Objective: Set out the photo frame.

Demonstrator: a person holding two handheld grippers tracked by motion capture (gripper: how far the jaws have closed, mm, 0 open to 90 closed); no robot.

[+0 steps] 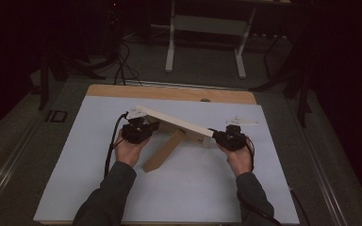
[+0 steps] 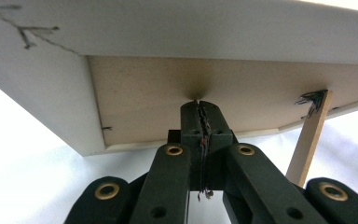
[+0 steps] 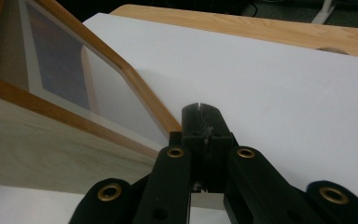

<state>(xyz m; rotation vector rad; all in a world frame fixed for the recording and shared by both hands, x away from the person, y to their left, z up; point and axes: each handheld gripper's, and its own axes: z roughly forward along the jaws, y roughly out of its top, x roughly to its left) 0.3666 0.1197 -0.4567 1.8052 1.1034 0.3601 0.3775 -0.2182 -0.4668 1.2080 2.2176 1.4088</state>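
Jaws pressed tight together on both grippers, nothing between them.

High view: left gripper (image 1: 138, 129) at the left end of a wooden picture frame (image 1: 179, 125), right gripper (image 1: 229, 138) at its right end. Held in a left hand (image 1: 129, 150) and a right hand (image 1: 239, 157), dark sleeves coming up from the bottom edge. Frame tilted, standing near the middle of the white sheet (image 1: 85, 165) on the table (image 1: 169, 92). Long wooden prop leg (image 1: 164, 151) slanting down from the frame toward the person, its foot on the sheet. Dark floor and a grey table stand (image 1: 205, 28) far behind.

Left gripper view: two black jaws closed, tips touching each other and touching or almost touching the brown back board (image 2: 168, 100) of the frame. White frame edge (image 2: 42, 88) around it, with pen scribbles at the top left. Thin prop leg (image 2: 310, 135) leaning at the right, black pen marks where it joins. White sheet (image 2: 9, 177) below.

Right gripper view: black jaws shut, tips right beside the frame's wooden rim (image 3: 140, 93), touching or not cannot be told. Glass front (image 3: 60, 70) slanting away at the left, pale wooden side (image 3: 37, 154) below it. White sheet (image 3: 270, 93) behind, bare table wood (image 3: 261, 25) along the far edge.
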